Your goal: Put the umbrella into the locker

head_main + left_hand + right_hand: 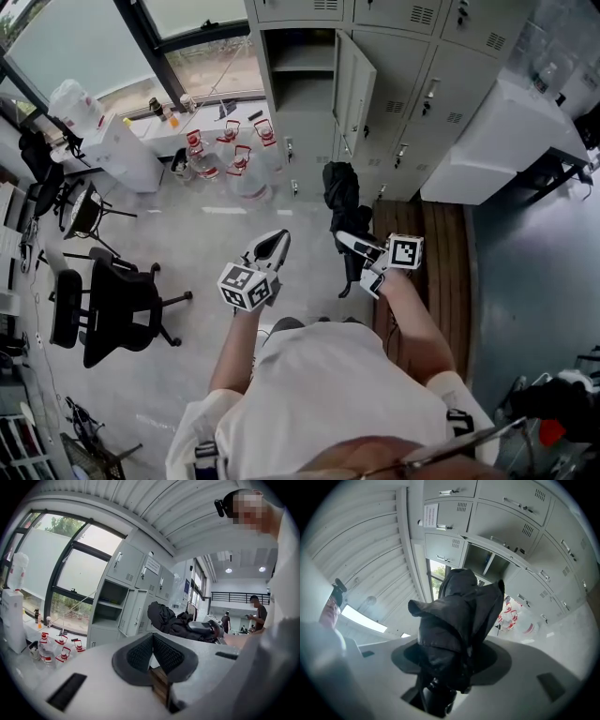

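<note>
The right hand-held gripper is clamped on the umbrella, its jaws set wide around the lower part of the folded black bundle. Loose folds of cloth bulge above the jaws and the dark handle end sits low between them. In the head view this hand-held gripper holds the umbrella in the air in front of the locker. The umbrella is below the locker's open compartment and apart from it, with its top towards the opening.

The left hand-held gripper is closed on nothing; its ribbed pads meet at the tips. It hangs beside the right one, on the side away from the locker's door, and is also well short of the locker.

The door stands swung open at the right edge of the compartment, and a shelf crosses the inside. Shut locker doors surround the opening. On the floor to the left of the locker, under the window, is a cluster of water jugs with red handles. Farther out on that side is a black office chair.
</note>
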`<move>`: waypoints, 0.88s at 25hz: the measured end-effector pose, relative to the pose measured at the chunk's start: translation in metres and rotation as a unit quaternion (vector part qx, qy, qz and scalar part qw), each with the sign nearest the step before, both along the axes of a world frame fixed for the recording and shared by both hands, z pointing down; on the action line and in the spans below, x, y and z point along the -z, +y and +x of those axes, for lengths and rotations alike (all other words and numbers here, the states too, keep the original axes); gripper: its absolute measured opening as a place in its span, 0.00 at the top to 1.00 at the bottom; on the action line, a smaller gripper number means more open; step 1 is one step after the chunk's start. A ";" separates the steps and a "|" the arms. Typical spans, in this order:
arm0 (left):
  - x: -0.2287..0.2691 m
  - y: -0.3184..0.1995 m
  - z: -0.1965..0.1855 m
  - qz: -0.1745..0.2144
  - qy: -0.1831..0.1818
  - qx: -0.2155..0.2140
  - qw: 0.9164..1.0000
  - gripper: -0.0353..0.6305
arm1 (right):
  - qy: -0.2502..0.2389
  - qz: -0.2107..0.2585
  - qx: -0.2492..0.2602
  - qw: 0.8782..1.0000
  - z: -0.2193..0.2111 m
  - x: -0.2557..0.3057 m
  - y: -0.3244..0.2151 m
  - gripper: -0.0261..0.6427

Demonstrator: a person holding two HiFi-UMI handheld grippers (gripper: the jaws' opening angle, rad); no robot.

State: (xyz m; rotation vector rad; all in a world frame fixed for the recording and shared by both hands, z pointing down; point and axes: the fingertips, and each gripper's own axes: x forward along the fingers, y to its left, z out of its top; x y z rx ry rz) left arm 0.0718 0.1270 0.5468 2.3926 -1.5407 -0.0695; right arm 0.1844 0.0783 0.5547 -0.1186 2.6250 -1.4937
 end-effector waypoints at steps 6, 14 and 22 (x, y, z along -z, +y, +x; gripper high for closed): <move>-0.009 -0.018 -0.008 -0.010 0.000 0.009 1.000 0.94 | -0.005 -0.009 0.010 1.000 -0.008 -0.002 -0.022 0.57; -0.011 -0.070 -0.049 -0.004 0.004 0.004 1.000 0.94 | 0.005 0.005 0.003 1.000 -0.043 -0.001 -0.075 0.57; -0.011 -0.140 -0.098 -0.006 0.008 -0.024 1.000 0.94 | 0.009 -0.002 -0.028 1.000 -0.085 0.001 -0.139 0.57</move>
